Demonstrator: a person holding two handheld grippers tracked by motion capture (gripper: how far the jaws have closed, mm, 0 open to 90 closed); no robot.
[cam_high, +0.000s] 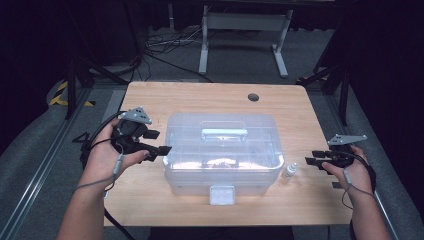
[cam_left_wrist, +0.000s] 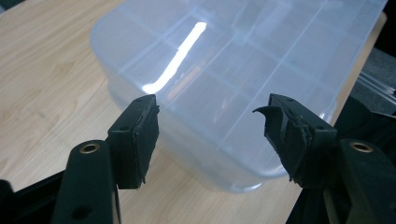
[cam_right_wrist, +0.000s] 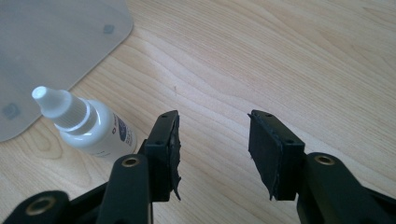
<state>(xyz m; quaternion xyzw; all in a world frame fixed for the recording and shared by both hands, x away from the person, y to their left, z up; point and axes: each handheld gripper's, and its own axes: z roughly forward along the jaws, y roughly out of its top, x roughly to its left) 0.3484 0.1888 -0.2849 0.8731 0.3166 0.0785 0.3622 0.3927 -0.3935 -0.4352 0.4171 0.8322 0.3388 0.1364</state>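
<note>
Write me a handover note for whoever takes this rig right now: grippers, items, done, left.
Left gripper: open, nothing between the jaws, at the left end of the clear storage box.
Right gripper: open, empty, just right of the small dropper bottle.
Box: mid-table, lid shut, front latch toward the person.
Bottle: upright on the wood by the box's right front corner, untouched.
Done: nothing visibly packed yet.
Left, likely: open the box and put the bottle in.

blocks centre: box (cam_high: 223, 150) | beside: bottle (cam_high: 289, 171) | free: table (cam_high: 200, 97) rear
</note>
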